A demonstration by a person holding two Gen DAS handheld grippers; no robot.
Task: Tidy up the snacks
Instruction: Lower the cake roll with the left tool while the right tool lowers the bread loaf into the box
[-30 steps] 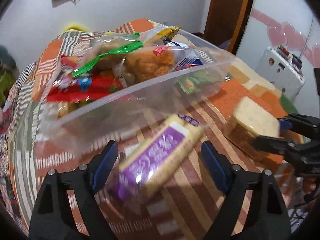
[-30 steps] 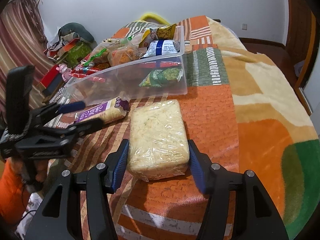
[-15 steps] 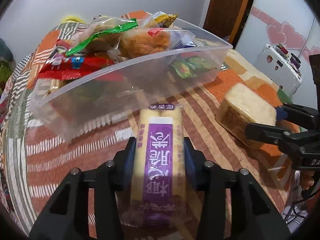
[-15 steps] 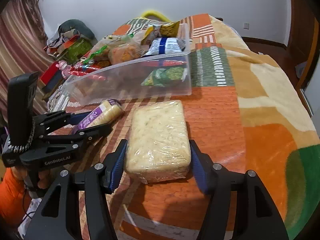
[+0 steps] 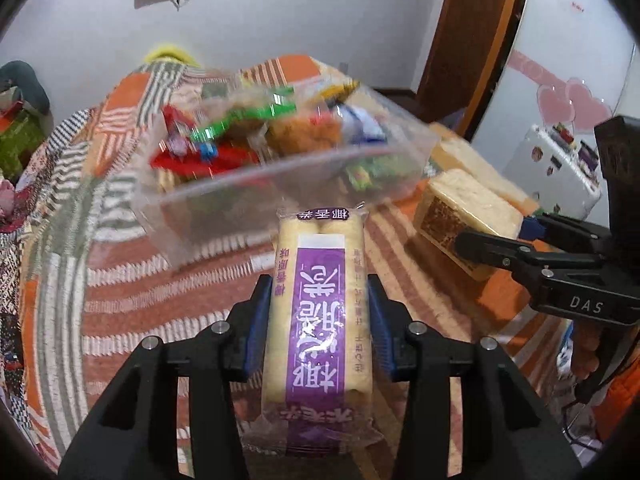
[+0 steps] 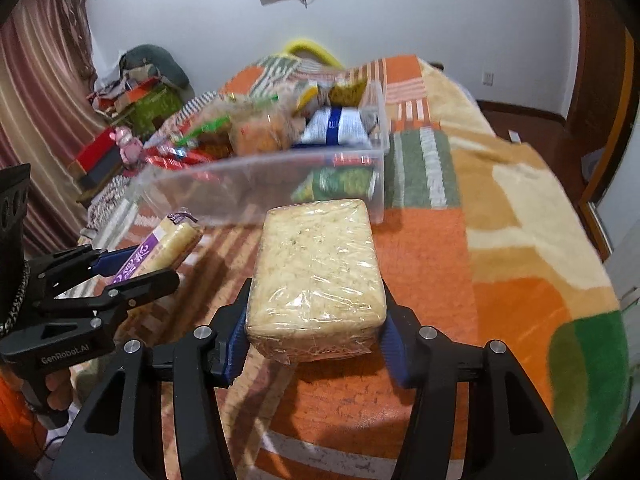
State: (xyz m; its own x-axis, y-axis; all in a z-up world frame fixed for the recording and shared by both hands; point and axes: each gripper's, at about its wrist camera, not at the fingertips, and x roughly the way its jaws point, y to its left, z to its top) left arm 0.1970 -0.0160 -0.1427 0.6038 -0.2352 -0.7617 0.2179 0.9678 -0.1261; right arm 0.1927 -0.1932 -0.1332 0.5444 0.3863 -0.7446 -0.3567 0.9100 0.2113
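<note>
My left gripper [image 5: 318, 320] is shut on a purple-labelled rice cracker pack [image 5: 320, 308] and holds it above the blanket, in front of the clear plastic bin [image 5: 240, 204] full of snack bags. My right gripper [image 6: 314, 332] is shut on a wrapped pale cake block [image 6: 316, 264] and holds it lifted off the blanket. The cake block also shows in the left wrist view [image 5: 468, 216], with the right gripper's fingers [image 5: 520, 256] at it. The cracker pack [image 6: 164, 248] and the left gripper [image 6: 132, 272] show at the left of the right wrist view, near the bin [image 6: 260, 188].
Everything sits on a bed with an orange, green and cream patchwork blanket [image 6: 500, 240]. Boxes and clutter [image 6: 132, 120] lie beyond the bed's left side. A white appliance [image 5: 560, 172] stands to the right, by a wooden door [image 5: 472, 28].
My left gripper has closed on the cracker pack and raised it. My right gripper has closed on the cake block and lifted it towards the bin.
</note>
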